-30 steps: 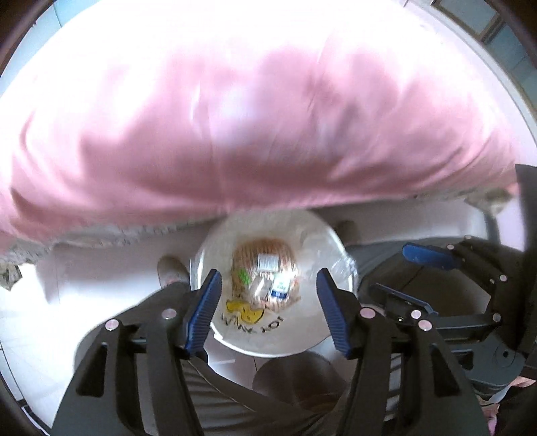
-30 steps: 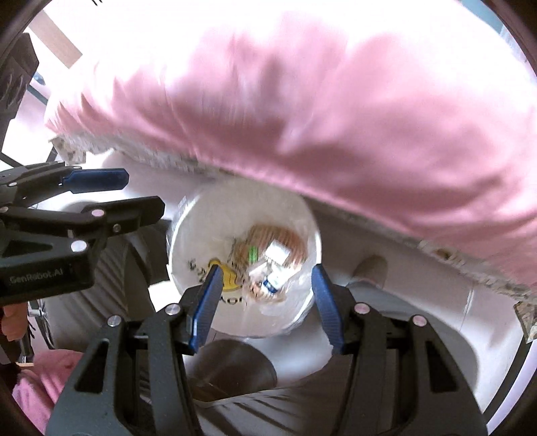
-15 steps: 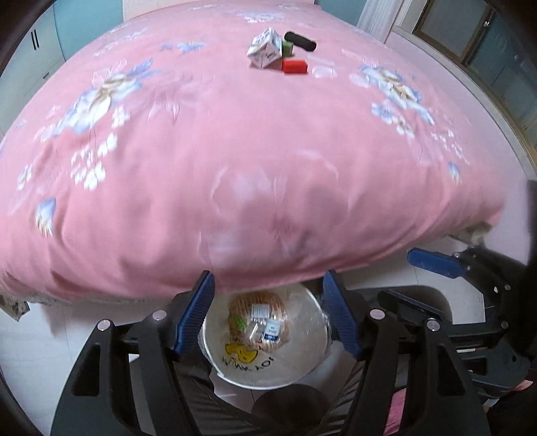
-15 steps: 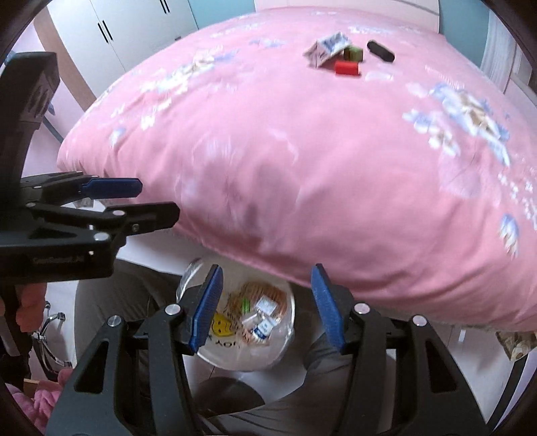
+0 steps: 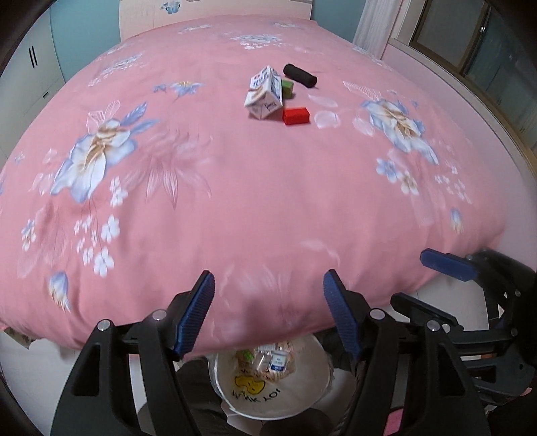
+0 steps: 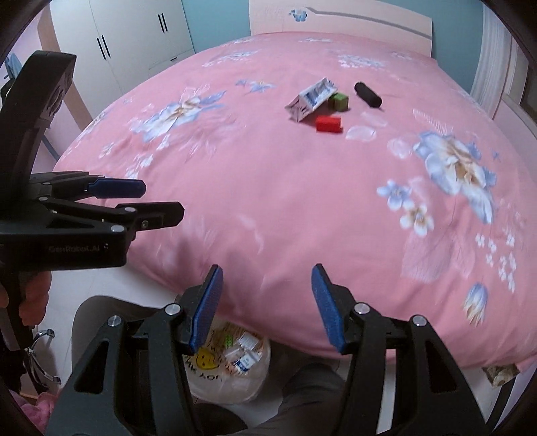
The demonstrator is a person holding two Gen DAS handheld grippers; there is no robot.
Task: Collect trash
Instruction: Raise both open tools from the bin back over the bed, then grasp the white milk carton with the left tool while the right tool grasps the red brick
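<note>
With both the left gripper [image 5: 268,310] and right gripper [image 6: 265,307] wide and empty, the carton [image 5: 264,93] could topple on the soft bed [image 5: 235,187] if nudged.

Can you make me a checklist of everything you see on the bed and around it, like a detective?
Surface: pink flowered bedspread, lying smooth.
Job's things: crushed milk carton, red block, green block and black roll grouped far up the bed; white trash bin on the floor at the bed's edge, with wrappers inside.
Clutter: nothing seen beyond those.
Grippers: left gripper open, empty; right gripper open, empty; both near the bed's edge.
Cables: nothing seen.
Surroundings: white wardrobe, headboard, curtain, window.
</note>
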